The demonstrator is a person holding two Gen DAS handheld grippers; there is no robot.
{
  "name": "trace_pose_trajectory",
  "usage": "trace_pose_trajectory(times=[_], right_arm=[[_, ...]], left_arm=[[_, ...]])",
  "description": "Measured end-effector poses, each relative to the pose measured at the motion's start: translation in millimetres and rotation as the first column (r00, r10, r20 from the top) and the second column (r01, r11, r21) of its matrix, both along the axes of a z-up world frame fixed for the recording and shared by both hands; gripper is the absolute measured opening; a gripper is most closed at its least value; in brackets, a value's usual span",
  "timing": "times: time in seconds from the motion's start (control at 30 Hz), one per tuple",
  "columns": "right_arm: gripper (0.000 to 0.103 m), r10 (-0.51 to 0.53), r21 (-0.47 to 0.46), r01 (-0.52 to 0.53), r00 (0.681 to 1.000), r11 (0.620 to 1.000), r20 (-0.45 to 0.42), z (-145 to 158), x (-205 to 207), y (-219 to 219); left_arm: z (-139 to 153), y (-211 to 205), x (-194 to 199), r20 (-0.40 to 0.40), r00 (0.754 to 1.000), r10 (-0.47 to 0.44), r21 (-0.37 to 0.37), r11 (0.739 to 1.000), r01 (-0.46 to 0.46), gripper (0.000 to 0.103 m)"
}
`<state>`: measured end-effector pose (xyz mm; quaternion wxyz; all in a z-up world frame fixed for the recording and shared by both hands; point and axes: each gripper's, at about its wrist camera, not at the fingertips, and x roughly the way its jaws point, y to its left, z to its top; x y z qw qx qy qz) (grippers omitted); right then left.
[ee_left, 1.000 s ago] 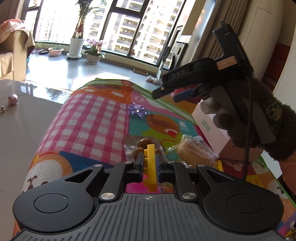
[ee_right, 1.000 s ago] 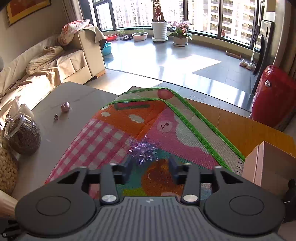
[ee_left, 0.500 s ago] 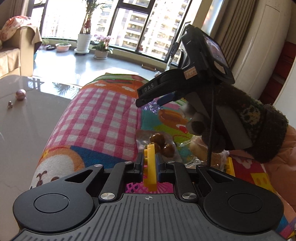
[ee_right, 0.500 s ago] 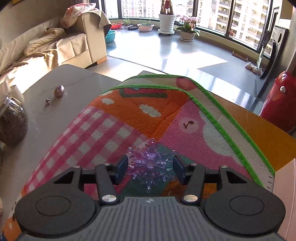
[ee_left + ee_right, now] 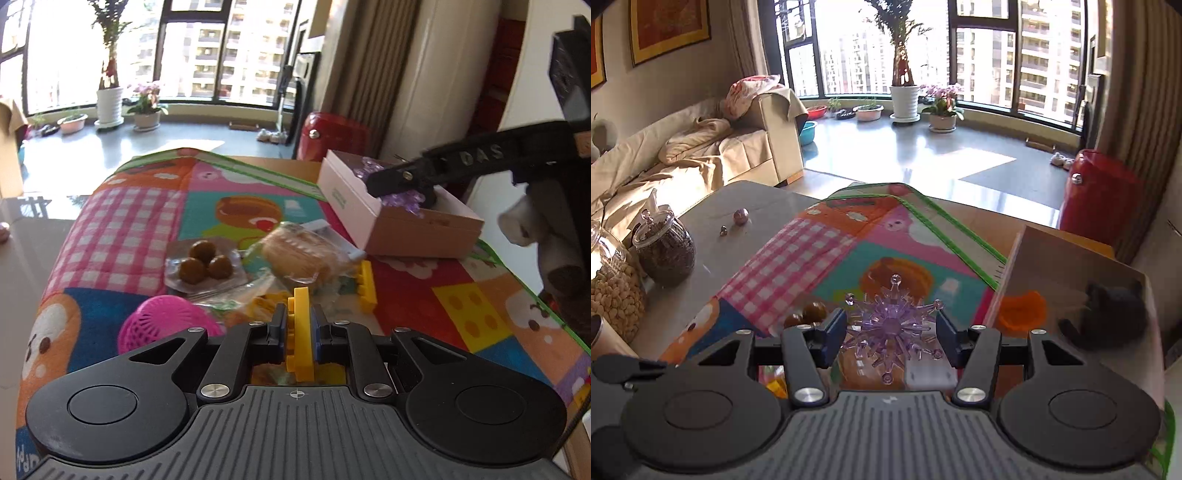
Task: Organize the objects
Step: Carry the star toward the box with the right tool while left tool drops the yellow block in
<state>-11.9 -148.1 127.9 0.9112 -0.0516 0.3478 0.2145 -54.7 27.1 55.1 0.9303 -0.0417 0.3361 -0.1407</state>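
My left gripper is shut on a yellow toy brick, held upright above the patterned mat. My right gripper is shut on a purple spiky crystal star, lifted off the mat. In the left wrist view the right gripper hangs over the open pink box with the purple star at the box's mouth. The box sits just right of the star and holds an orange item and a dark item.
On the mat lie a packet of brown balls, a wrapped bun, a pink mesh ball and another yellow brick. Glass jars stand on the grey table at left. A red can stands beyond the box.
The right gripper closed on the purple star, lifted it and carried it right, over the pink box. The left gripper, still holding the yellow brick, swung right and now faces the box.
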Motion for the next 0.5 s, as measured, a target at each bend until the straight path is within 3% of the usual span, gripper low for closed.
trace_pose_trajectory(times=[0.17, 0.3, 0.4, 0.5], right_arm=[[0.053, -0.078, -0.014, 0.079, 0.997, 0.997, 0.018, -12.7, -65.4, -55.0], [0.053, -0.102, -0.059, 0.105, 0.993, 0.993, 0.050, -30.2, -106.4, -80.5], [0.053, -0.116, -0.058, 0.119, 0.991, 0.991, 0.060, -39.1, -119.6, -95.5], [0.053, -0.137, -0.040, 0.140, 0.988, 0.989, 0.065, -43.7, -118.9, -104.6]], left_arm=[[10.5, -37.4, -9.0, 0.027, 0.996, -0.086, 0.021, 0.996, 0.085, 0.015], [14.5, -67.1, 0.4, 0.005, 0.987, -0.162, 0.022, 0.987, 0.162, 0.015], [21.0, -89.9, 20.8, 0.003, 0.976, -0.218, 0.010, 0.976, 0.218, 0.015], [40.0, -108.9, 57.2, 0.056, 0.974, -0.217, -0.026, 0.975, 0.219, 0.015]])
